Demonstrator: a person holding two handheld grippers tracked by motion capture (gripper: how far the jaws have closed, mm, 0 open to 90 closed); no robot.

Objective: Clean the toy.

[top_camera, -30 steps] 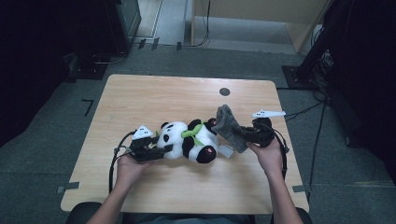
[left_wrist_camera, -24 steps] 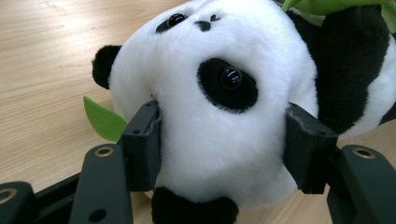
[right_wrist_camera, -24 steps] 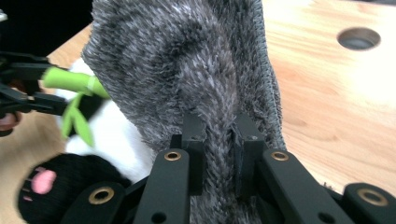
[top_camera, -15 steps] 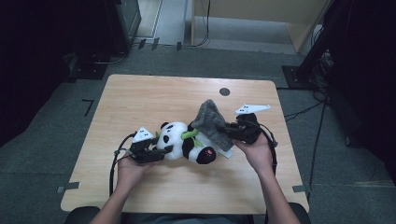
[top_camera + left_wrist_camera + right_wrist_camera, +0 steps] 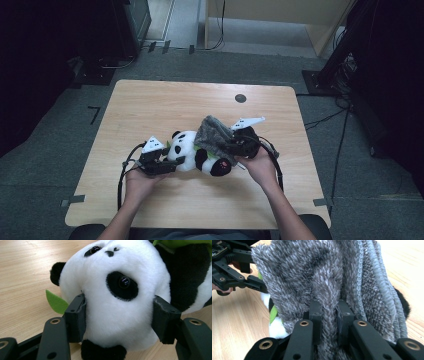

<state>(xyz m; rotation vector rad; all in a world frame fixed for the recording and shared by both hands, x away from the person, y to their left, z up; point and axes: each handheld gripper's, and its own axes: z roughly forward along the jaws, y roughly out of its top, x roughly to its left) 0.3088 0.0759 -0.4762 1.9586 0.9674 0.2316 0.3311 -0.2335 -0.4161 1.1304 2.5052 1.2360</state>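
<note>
Light wooden worktop w/ a dark grey floor around it. Black-and-white plush panda lies on its side near the middle of the worktop, head toward the left tool. That tool's jaws are partway open & pressed on both sides of the panda's head, so it's gripped. Right tool sits just right of the panda, jaws nearly closed, pinching a fold of fuzzy grey cloth that's draped over the panda's body.

black two-jaw grippers with brass-ringed screw holes, white triangular top plates, black cables.
</note>
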